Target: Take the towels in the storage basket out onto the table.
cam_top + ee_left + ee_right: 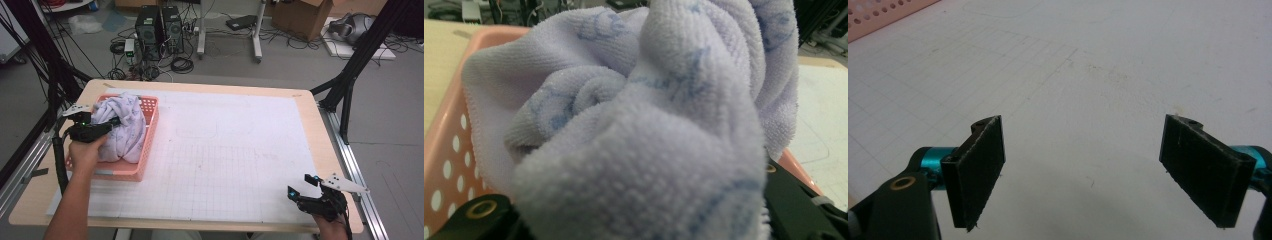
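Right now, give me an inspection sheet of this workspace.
Surface: wooden table under a white grid mat.
Job's things: lavender towel bunched in the pink perforated basket.
Clutter: nothing seen.
Grippers: left gripper closed on a towel fold; right gripper open, nothing between its jaws, at the mat's near right corner.
Cables: black cable trails from the left gripper.
Surroundings: two computer towers, cardboard box, floor wiring.

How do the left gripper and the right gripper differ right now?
The left gripper is closed on a bunched lavender towel over the pink basket; the right gripper holds nothing, its jaws standing wide apart. The left gripper sits at the table's far left corner, the right gripper at the near right edge over the bare white grid mat. Both are black and hand-held.
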The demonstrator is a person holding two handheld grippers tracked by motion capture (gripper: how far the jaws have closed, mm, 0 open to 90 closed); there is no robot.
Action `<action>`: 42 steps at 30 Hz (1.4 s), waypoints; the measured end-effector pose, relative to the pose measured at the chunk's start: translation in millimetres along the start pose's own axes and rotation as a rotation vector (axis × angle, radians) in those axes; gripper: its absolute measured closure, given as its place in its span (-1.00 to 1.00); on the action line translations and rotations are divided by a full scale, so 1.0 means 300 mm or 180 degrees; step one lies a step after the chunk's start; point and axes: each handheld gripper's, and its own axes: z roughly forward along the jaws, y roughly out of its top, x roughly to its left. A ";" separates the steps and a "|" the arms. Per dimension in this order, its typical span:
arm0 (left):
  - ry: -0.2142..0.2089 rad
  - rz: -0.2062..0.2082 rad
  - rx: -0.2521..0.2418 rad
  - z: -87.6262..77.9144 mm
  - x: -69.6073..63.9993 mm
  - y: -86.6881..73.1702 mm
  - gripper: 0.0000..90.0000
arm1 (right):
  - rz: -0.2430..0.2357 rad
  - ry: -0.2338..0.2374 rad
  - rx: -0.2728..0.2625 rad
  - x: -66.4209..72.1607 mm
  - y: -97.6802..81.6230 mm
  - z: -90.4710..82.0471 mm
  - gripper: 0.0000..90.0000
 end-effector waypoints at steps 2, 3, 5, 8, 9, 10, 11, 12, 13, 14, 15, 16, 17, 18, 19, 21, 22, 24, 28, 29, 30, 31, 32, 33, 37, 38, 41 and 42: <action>0.0016 -0.0002 -0.0084 -0.006 -0.001 0.004 0.35 | 0.0007 0.0001 -0.0013 0.001 0.000 -0.001 -0.62; 0.0023 -0.0001 -0.0140 -0.011 -0.002 0.006 0.35 | 0.0013 0.0004 -0.0016 0.002 0.000 -0.001 -0.62; 0.0031 0.0010 -0.0200 -0.020 -0.001 0.011 0.35 | 0.0005 0.0001 -0.0019 0.002 0.001 -0.001 -0.62; 0.0042 0.0010 -0.0331 -0.040 -0.006 0.020 0.35 | 0.0004 0.0003 -0.0018 0.004 0.001 0.002 -0.62; 0.0037 0.0025 -0.0378 -0.048 -0.007 0.023 0.35 | 0.0002 0.0003 -0.0019 0.005 0.001 0.002 -0.62; 0.0046 0.0034 -0.0418 -0.057 -0.008 0.027 0.35 | 0.0003 -0.0001 -0.0014 0.006 0.002 0.002 -0.62; 0.0019 0.0027 -0.0461 -0.066 -0.010 0.032 0.35 | 0.0005 0.0002 -0.0013 0.007 0.002 0.002 -0.62; -0.0011 0.0012 -0.0485 -0.070 -0.011 0.035 0.35 | -0.0007 -0.0002 -0.0022 0.007 0.003 0.003 -0.62; -0.0033 0.0025 -0.0548 -0.077 -0.015 0.037 0.35 | -0.0008 0.0000 -0.0021 0.008 0.003 0.003 -0.62; -0.0061 0.0021 -0.0599 -0.083 -0.020 0.037 0.35 | -0.0004 0.0003 -0.0011 0.010 0.003 0.003 -0.62; -0.0093 0.0026 -0.0651 -0.087 -0.025 0.036 0.35 | -0.0018 0.0003 -0.0017 0.011 0.003 0.004 -0.62; -0.0109 0.0045 -0.0682 -0.090 -0.029 0.035 0.35 | -0.0020 0.0004 -0.0017 0.011 0.003 0.004 -0.62; -0.0130 0.0060 -0.0730 -0.091 -0.035 0.034 0.35 | -0.0008 0.0009 -0.0012 0.013 0.002 0.004 -0.62; -0.0168 0.0073 -0.0752 -0.092 -0.041 0.033 0.35 | 0.0002 0.0009 -0.0005 0.014 0.002 0.005 -0.62; -0.0193 0.0134 -0.0757 -0.093 -0.049 0.031 0.35 | -0.0004 0.0008 -0.0010 0.013 0.001 0.005 -0.62; -0.0234 0.0216 -0.0765 -0.092 -0.065 0.029 0.35 | 0.0004 0.0003 -0.0004 0.015 0.001 0.004 -0.62; -0.0247 0.0251 -0.0792 -0.092 -0.075 0.028 0.35 | 0.0006 -0.0003 -0.0006 0.017 0.001 0.003 -0.62; -0.0301 0.0314 -0.0862 -0.094 -0.095 0.028 0.35 | -0.0005 -0.0008 -0.0011 0.021 0.002 0.004 -0.62; -0.0385 0.0376 -0.1019 -0.097 -0.133 0.039 0.35 | -0.0015 -0.0006 -0.0028 0.023 0.004 0.011 -0.62; -0.0405 0.0392 -0.1046 -0.098 -0.141 0.043 0.35 | -0.0010 -0.0003 -0.0007 0.022 0.004 0.013 -0.62; -0.0405 0.0410 -0.1060 -0.099 -0.147 0.047 0.35 | -0.0001 -0.0001 -0.0012 0.021 0.004 0.015 -0.62; -0.0427 0.0434 -0.1097 -0.100 -0.157 0.053 0.35 | 0.0008 -0.0004 -0.0009 0.021 0.004 0.016 -0.62; -0.0437 0.0452 -0.1123 -0.102 -0.164 0.058 0.35 | 0.0002 -0.0003 -0.0012 0.021 0.004 0.017 -0.62; -0.0438 0.0458 -0.1149 -0.104 -0.170 0.062 0.35 | 0.0007 -0.0007 -0.0007 0.023 0.004 0.017 -0.62; -0.0412 0.0500 -0.1253 -0.124 -0.185 0.085 0.36 | 0.0005 -0.0004 -0.0018 0.025 0.005 0.014 -0.62; -0.0402 0.0518 -0.1276 -0.132 -0.188 0.093 0.36 | -0.0004 -0.0006 -0.0025 0.025 0.005 0.014 -0.62; -0.0400 0.0586 -0.1296 -0.155 -0.190 0.120 0.36 | -0.0004 0.0002 -0.0022 0.027 0.006 0.015 -0.62; -0.0405 0.0604 -0.1307 -0.163 -0.190 0.129 0.36 | 0.0005 0.0005 -0.0010 0.028 0.006 0.015 -0.62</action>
